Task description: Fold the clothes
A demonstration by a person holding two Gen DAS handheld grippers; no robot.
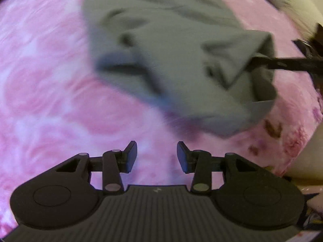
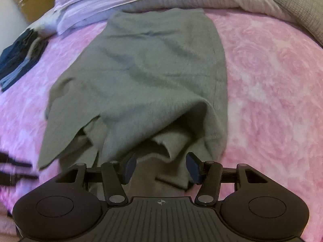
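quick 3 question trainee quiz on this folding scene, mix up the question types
1. True or false: the left gripper is shut on the grey knit garment.
2. Which lies under the garment: A) a bare wooden table, B) the pink rose-patterned fleece blanket, C) a white tiled floor?
3. Fill in: the right gripper stands open, with a loose ___ of the garment between its fingers.

Key: 1 false, its jaws are open over the blanket, clear of the cloth; 2 B; 3 fold.
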